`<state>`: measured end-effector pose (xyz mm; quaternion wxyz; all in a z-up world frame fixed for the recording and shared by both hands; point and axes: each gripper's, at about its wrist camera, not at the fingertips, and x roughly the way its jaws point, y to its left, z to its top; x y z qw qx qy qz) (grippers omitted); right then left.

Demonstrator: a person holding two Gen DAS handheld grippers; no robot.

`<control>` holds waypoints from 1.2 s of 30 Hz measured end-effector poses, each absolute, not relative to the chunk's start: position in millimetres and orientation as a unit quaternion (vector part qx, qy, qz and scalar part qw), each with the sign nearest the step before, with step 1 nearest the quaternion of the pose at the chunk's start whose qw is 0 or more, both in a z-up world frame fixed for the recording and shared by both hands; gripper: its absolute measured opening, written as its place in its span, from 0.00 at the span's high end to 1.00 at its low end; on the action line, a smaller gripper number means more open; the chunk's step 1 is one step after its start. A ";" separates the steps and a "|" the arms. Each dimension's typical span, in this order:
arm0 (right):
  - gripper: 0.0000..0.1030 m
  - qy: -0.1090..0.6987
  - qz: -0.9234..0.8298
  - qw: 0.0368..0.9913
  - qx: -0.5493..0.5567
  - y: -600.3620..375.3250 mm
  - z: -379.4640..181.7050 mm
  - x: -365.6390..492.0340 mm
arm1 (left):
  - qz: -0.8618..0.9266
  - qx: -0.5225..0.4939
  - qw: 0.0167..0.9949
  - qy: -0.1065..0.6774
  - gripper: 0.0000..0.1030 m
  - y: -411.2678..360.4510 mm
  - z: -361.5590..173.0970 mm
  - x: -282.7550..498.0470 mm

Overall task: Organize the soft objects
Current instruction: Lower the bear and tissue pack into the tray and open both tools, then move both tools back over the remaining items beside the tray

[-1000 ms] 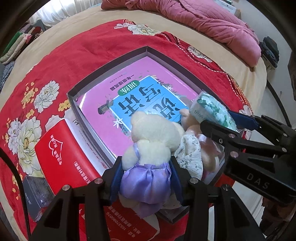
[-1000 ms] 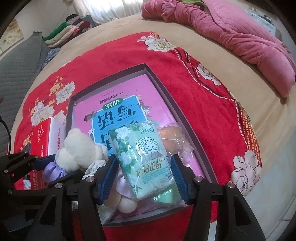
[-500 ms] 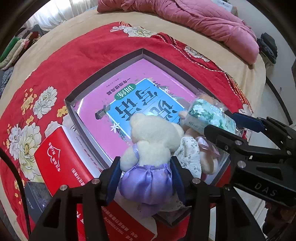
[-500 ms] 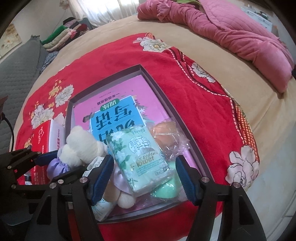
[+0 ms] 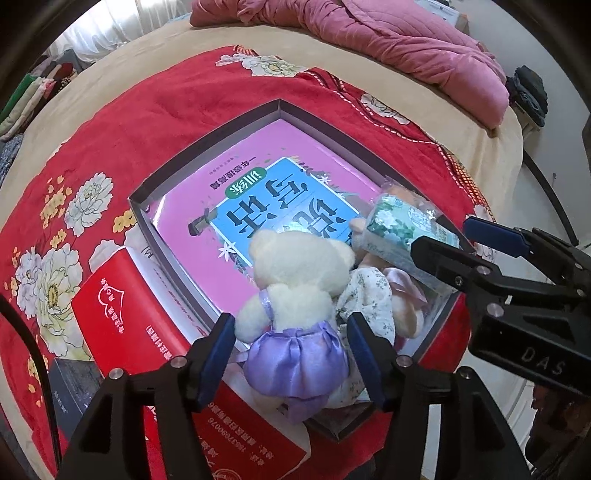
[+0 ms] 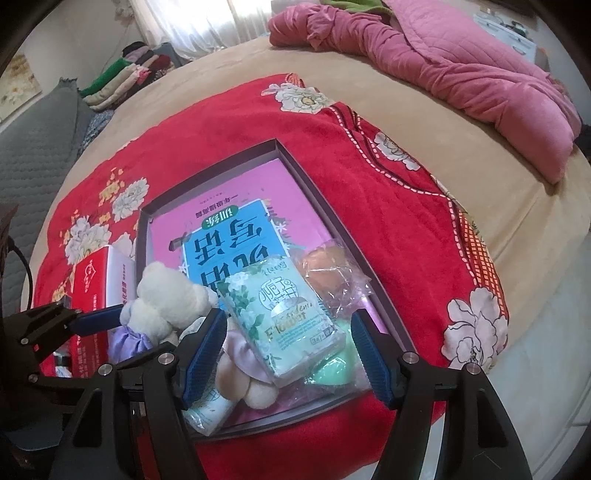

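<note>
Soft daylight from curtained window [image 6: 207,22]; fisheye bending, dark vignette corners.

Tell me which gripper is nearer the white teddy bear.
Left. The left gripper straddles the white teddy bear's purple skirt, jaws opening. The right gripper is beside it, around the tissue pack.

The teddy [image 5: 301,266] is fuzzy cream plush in a shiny lilac satin skirt [image 5: 297,363]. The tissue pack [image 6: 284,317] has glossy plastic wrap, and next to it there's crinkly clear film [image 6: 332,273]. The pink book [image 5: 258,177] cover is glossy; the box [image 5: 207,144] looks like matt card. The red blanket [image 5: 147,110] is soft cloth.
</note>
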<state>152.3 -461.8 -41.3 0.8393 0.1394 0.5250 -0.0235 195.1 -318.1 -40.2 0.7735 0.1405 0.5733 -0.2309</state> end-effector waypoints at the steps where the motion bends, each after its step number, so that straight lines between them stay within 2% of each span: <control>1: 0.31 0.525 -0.026 0.839 0.141 -462.2 -40.9 151.7 | -0.232 0.142 0.773 0.573 0.38 -317.8 -39.4 195.1; 19: 0.30 0.526 -0.054 0.838 0.135 -465.8 -34.8 141.0 | -0.232 0.132 0.780 0.565 0.33 -309.9 -22.3 188.0; 21: 0.28 0.524 -0.054 0.839 0.133 -465.2 -32.7 138.5 | -0.231 0.132 0.783 0.562 0.30 -309.7 -19.8 184.3; 23: 0.28 0.522 -0.056 0.841 0.131 -464.8 -30.2 135.5 | -0.231 0.132 0.785 0.560 0.21 -308.9 -17.3 181.4; 36: 0.27 0.507 -0.079 0.850 0.121 -463.2 -8.0 123.3 | -0.225 0.118 0.800 0.544 0.20 -292.3 7.0 163.6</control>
